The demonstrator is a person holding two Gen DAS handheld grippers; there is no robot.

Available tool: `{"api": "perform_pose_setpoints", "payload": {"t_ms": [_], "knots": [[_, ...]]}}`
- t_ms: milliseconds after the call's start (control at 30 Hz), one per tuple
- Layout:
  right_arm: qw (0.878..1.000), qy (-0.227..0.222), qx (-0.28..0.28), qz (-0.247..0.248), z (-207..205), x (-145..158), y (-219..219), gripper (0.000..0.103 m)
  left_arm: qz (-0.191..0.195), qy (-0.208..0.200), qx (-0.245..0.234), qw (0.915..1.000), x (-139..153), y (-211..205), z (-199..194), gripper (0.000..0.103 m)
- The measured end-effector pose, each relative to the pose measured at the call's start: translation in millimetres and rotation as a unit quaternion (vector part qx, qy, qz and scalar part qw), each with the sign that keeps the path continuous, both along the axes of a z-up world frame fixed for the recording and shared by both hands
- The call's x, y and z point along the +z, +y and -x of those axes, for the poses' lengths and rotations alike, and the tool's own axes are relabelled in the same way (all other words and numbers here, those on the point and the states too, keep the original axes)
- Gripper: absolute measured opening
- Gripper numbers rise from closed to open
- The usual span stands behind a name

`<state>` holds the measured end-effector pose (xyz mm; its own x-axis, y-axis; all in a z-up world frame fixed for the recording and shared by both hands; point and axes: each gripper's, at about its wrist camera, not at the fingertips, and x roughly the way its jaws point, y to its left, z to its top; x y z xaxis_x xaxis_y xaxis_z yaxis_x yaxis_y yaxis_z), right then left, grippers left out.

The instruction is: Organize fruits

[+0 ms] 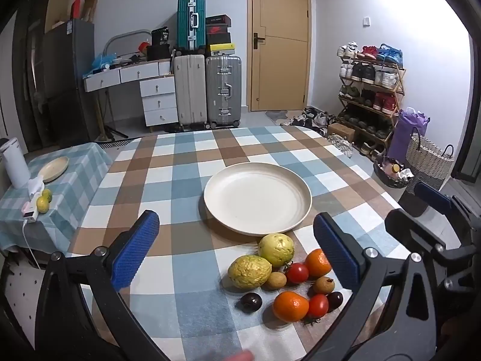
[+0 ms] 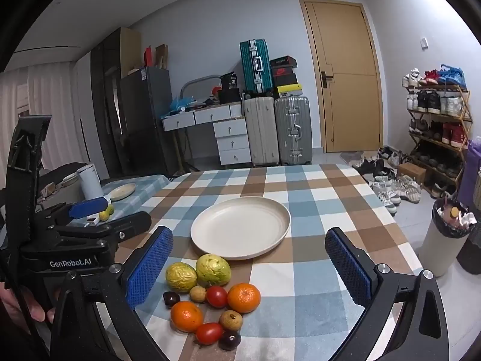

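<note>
One big table (image 1: 186, 156) fills the middle of both views, draped in a soft checked cloth of blue, brown and white squares; its far edge curves off toward the suitcases. Wide bare cloth lies left of the fruit and beyond the plate.

Round cream plate (image 1: 258, 198) sits mid-frame in the left wrist view, smooth, low raised rim, nothing on it. Fruit pile lies just beside its near rim, lower centre of the frame.

Left gripper (image 1: 237, 252) hangs over the near cloth, jaws spread wide — blue knurled pads, black frame, holding nothing. Right gripper (image 2: 249, 267) likewise spread wide and holding nothing, the pile low between its pads.

Fruit, all loose on the cloth and close-packed:
- wrinkled pale green guava (image 1: 276, 249), touching the plate's near rim in the picture
- wrinkled yellow passion fruit (image 1: 249, 271) left of it
- two glossy oranges — near orange (image 1: 290, 306), far orange (image 1: 318, 262)
- two smooth red tomatoes, one (image 1: 297, 273) mid-pile, one (image 1: 318, 305) nearer
- two dull tan longans (image 1: 276, 280) (image 1: 324, 285)
- two dark plums (image 1: 251, 302) (image 1: 334, 300) at the near edge of the pile
</note>
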<state>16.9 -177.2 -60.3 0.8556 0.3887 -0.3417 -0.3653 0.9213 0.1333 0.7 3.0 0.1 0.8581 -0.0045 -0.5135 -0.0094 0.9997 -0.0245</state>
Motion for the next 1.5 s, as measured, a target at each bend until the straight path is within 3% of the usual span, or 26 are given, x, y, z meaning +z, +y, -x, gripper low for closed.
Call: {"api": "perform_pose_setpoints", "payload": {"t_ms": [433, 1500], "knots": [[1.0, 0.003, 0.0, -0.004, -0.2, 1.4, 0.7, 0.103, 0.001, -0.006, -0.002, 1.0, 7.3, 0.0, 2.2, 0.102], [1.0, 0.006, 0.003, -0.008, 1.8, -4.2, 1.9, 0.103, 0.013, -0.003, 0.001, 0.9999, -8.7, 8.6, 2.4, 0.102]]}}
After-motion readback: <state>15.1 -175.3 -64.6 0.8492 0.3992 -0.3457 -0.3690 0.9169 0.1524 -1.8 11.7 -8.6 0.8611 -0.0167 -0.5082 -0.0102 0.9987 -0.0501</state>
